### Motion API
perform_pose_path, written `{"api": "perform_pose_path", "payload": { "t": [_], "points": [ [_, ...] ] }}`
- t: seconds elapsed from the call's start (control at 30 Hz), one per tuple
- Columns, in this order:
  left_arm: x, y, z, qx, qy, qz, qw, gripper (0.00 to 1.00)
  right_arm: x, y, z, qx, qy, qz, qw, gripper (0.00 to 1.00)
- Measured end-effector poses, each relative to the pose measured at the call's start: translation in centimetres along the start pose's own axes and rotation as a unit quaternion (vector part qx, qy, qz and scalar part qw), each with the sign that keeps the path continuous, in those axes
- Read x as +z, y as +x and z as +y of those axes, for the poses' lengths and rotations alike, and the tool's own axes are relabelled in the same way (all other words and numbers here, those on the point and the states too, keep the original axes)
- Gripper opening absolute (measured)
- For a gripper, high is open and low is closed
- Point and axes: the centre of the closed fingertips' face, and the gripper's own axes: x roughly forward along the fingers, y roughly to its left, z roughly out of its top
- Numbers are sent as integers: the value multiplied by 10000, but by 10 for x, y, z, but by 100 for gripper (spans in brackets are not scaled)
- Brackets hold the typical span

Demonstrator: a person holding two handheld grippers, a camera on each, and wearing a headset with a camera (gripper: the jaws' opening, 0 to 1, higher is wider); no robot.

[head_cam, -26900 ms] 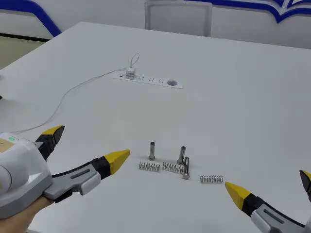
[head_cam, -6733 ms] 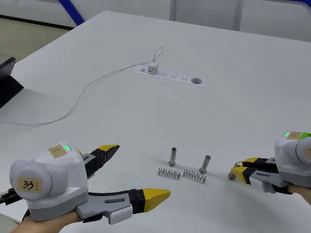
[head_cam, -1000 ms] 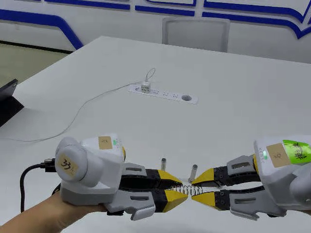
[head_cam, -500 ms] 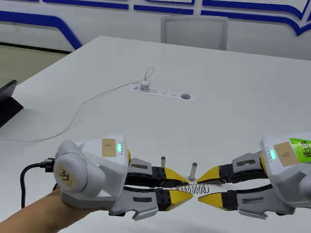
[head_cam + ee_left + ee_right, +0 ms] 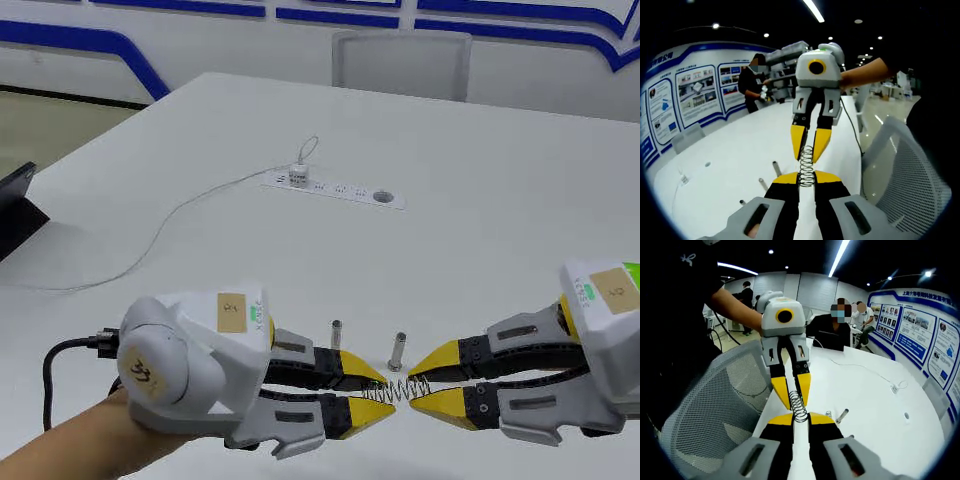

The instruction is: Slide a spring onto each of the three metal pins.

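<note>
Left gripper (image 5: 385, 392) and right gripper (image 5: 415, 385) tip to tip above tabletop (image 5: 480, 200), each set of jaws pinching 1 end of the spring (image 5: 401, 389), 2 pins (image 5: 398, 350) upright just behind.

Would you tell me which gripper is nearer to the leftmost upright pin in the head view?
Left. The left gripper runs its upper jaw just in front of that pin; the right gripper sits beyond the other pin, at the far end of the spring.
</note>
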Motion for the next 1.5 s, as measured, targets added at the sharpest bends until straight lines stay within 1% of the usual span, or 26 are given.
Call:
{"api": "perform_pose_path", "payload": {
  "t": [0.13,0.2,0.27,0.3,0.4,0.43,0.47,0.5,0.53,0.63,0.67,0.73,0.77,0.8,0.83,0.87,0.97,1.07,1.2,1.27,1.33,1.37,1.43,1.47,1.5],
  "points": [
    [0,-1,1,-2,-38,-22,10000,10,4,0,1,18,129,-88,9999,11],
    [-1,0,0,-21,-46,-2,10000,10,5,1,2,47,156,-84,9998,11],
    [-4,0,-2,-50,-37,40,10000,10,6,2,5,97,170,-64,9998,11],
    [-6,1,-3,-60,-27,72,10000,10,7,3,7,134,204,-85,9997,11],
    [-9,2,-4,-65,-51,94,9999,10,12,5,10,180,279,-179,9993,11],
    [-9,2,-5,-62,-89,85,9999,10,13,5,10,182,299,-200,9992,11],
    [-8,2,-5,-49,-241,32,9997,10,16,6,10,183,373,-260,9988,11],
    [-8,1,-5,-33,-308,-22,9995,10,19,6,10,194,469,-325,9982,11],
    [-7,0,-4,1,-330,-76,9994,10,21,6,9,183,501,-372,9979,11],
    [-7,1,-6,0,-339,-93,9994,10,28,8,11,238,705,-548,9957,11],
    [-7,1,-7,0,-329,-90,9994,10,29,9,10,226,665,-533,9961,11],
    [-8,1,-5,74,-324,-90,9994,10,30,11,9,145,588,-503,9969,11],
    [-8,0,-3,107,-378,-124,9992,10,31,12,8,119,572,-513,9970,10],
    [-7,-1,-1,140,-508,-182,9984,10,31,11,6,70,591,-513,9969,10],
    [-8,-3,1,172,-554,-196,9981,10,31,11,5,40,618,-511,9968,10],
    [-8,-3,3,243,-557,-197,9980,11,31,12,3,6,656,-500,9966,10],
    [-10,-4,6,348,-624,-165,9973,12,31,15,1,-63,656,-465,9967,10],
    [-12,-5,8,444,-570,-121,9973,13,31,19,-2,-116,656,-397,9970,10],
    [-14,-9,9,487,-602,-167,9969,28,31,20,-5,-174,686,-392,9967,10],
    [-15,-13,11,539,-600,-193,9966,34,31,20,-6,-200,677,-366,9968,10],
    [-17,-17,14,610,-672,-208,9957,38,29,20,-9,-257,616,-315,9973,10],
    [-17,-19,16,689,-685,-244,9950,39,29,20,-10,-266,626,-311,9972,10],
    [-17,-23,22,864,-708,-329,9932,47,29,20,-12,-285,643,-311,9970,11],
    [-16,-26,27,991,-719,-395,9917,52,28,21,-13,-299,641,-299,9970,11],
    [-17,-28,29,1039,-770,-428,9907,59,28,21,-14,-308,644,-284,9970,11]
  ]
}}
